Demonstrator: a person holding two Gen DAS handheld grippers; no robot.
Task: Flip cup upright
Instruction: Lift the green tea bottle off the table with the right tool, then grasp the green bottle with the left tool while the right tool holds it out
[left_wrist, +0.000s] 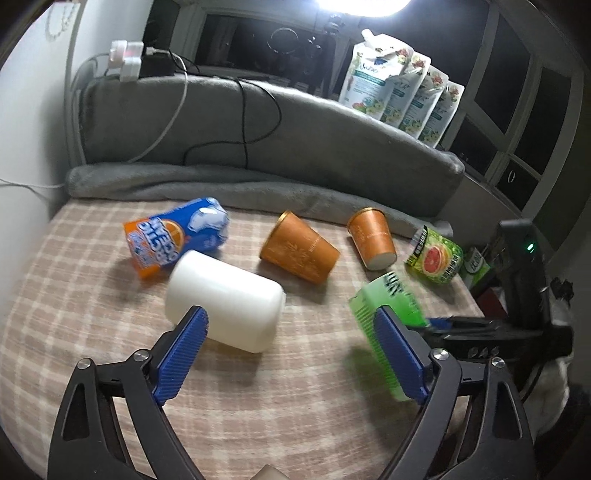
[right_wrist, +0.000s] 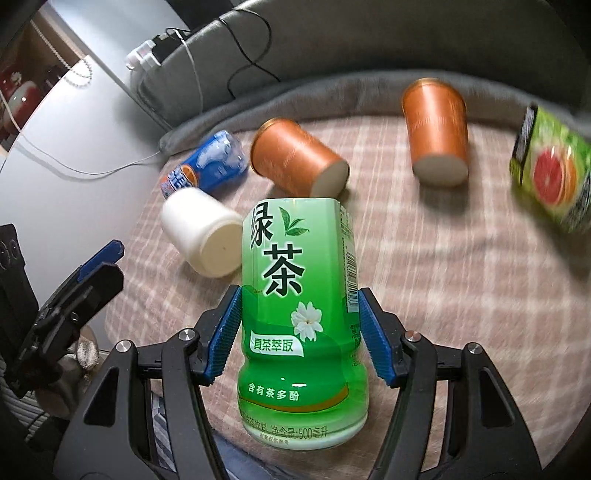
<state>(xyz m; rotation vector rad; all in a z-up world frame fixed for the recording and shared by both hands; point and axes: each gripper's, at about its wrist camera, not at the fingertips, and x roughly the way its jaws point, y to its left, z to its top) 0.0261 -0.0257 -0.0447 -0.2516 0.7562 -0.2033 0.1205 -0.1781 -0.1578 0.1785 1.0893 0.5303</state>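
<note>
Gripping a green tea cup (right_wrist: 301, 314) between its blue pads, the right gripper (right_wrist: 301, 328) has its jaws closed on the cup's sides above the checked bed cover (right_wrist: 461, 280). The left gripper (left_wrist: 291, 354) hangs with jaws wide apart, holding nothing, near a white cup (left_wrist: 225, 299) lying on its side; 2 orange cups (left_wrist: 299, 251) lie beyond.
</note>
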